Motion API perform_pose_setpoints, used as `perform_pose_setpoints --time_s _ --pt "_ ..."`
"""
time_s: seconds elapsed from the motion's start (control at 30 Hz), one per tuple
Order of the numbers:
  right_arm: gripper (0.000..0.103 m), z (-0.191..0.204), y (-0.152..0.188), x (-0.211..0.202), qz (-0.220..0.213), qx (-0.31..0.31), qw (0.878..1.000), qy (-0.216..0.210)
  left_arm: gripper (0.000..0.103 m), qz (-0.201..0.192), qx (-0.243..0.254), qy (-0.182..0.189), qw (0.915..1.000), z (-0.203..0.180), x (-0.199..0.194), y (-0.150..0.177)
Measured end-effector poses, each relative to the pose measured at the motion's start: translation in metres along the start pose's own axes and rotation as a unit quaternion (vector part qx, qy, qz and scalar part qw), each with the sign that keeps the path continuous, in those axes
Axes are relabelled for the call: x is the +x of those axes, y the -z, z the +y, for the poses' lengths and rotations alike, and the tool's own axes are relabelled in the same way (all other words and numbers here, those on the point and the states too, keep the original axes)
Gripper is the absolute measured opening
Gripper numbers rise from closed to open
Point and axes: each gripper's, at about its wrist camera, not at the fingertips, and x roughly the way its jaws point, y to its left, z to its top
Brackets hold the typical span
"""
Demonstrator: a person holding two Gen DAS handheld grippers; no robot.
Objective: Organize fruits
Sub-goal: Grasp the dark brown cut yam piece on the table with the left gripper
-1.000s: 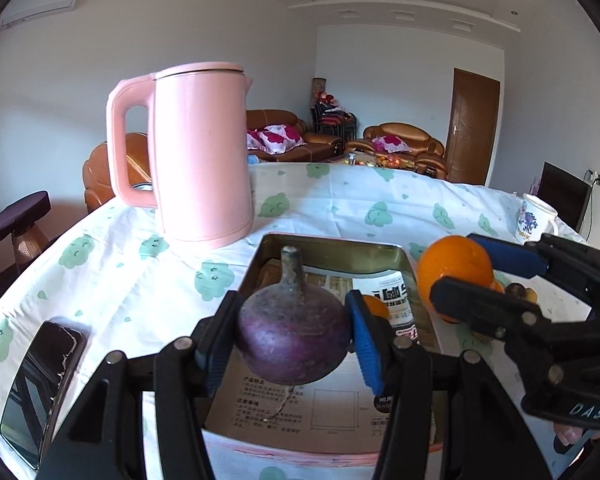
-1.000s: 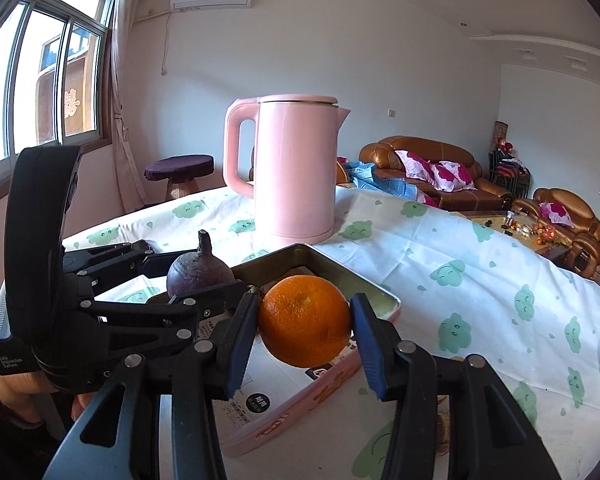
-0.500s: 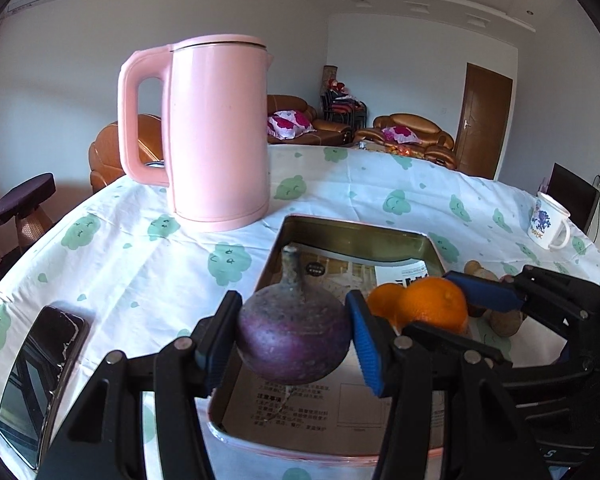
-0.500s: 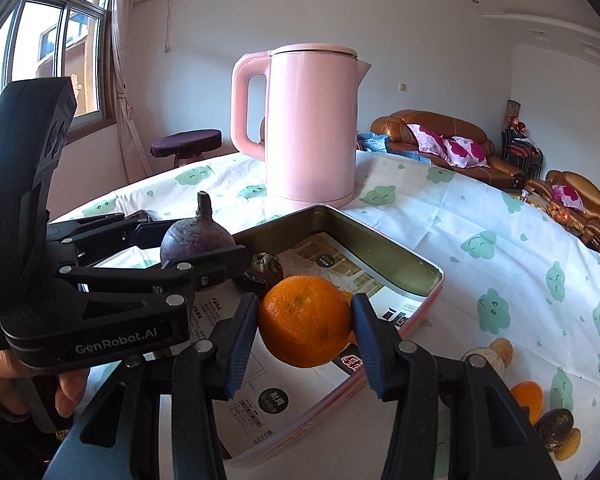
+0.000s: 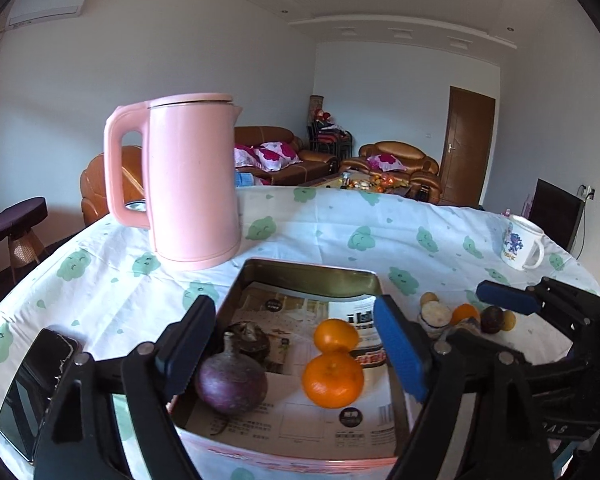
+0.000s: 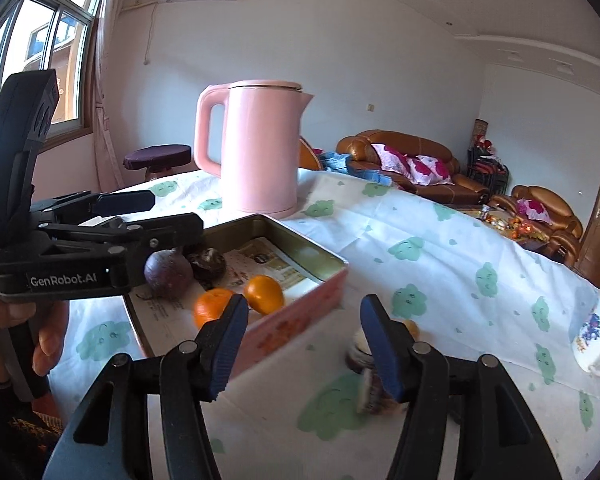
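so the purple fruit (image 5: 231, 385) and the orange (image 5: 333, 378) have both just been let go into the tin tray (image 5: 308, 276), left claw (image 5: 296, 350) and right claw (image 6: 300, 344) opening with nothing gripped, leftover fruit (image 5: 464, 314) waiting on the tabletop (image 5: 340, 220) at 3 o'clock.

Pale pink on the kettle (image 5: 192, 184), body and handle alike. White cloth with scattered mint-green cloud faces over the desk (image 5: 340, 236). Dull gold inside the tin tray (image 5: 312, 276), pink on its outer wall, printed black-and-white paper lining the bottom. Deep purple on the beet (image 5: 231, 386) in the tray; bright orange on the two mandarins (image 5: 333, 380) beside it. Blue pads on black frames for the left tongs (image 5: 296, 344) and right tongs (image 6: 300, 336). White mug (image 5: 522, 248) right of the tray, blue and purple print.
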Motion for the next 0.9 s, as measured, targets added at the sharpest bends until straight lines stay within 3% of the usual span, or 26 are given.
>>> perform_pose_setpoints --time_s 0.17,0.37,0.6,0.73,0.9 --pt "0.061 -0.047 0.016 -0.031 -0.007 0.027 0.997 0.070 0.084 0.010 0.029 0.029 0.9991 -0.038 0.009 0.000" --pt "0.062 -0.085 0.033 -0.044 0.001 0.068 0.992 0.107 0.084 0.034 0.059 0.062 0.9957 -0.084 0.025 0.006" --pt "0.062 -0.116 0.051 -0.048 0.011 0.109 0.983 0.151 0.083 0.093 0.080 0.100 0.9875 -0.125 0.052 0.017" --pt "0.062 -0.129 0.056 -0.052 0.009 0.134 0.979 0.152 0.082 0.121 0.088 0.111 0.9825 -0.144 0.065 0.021" --pt "0.071 -0.137 0.060 -0.055 0.006 0.154 0.977 0.145 0.062 0.168 0.086 0.124 0.9743 -0.157 0.086 0.028"
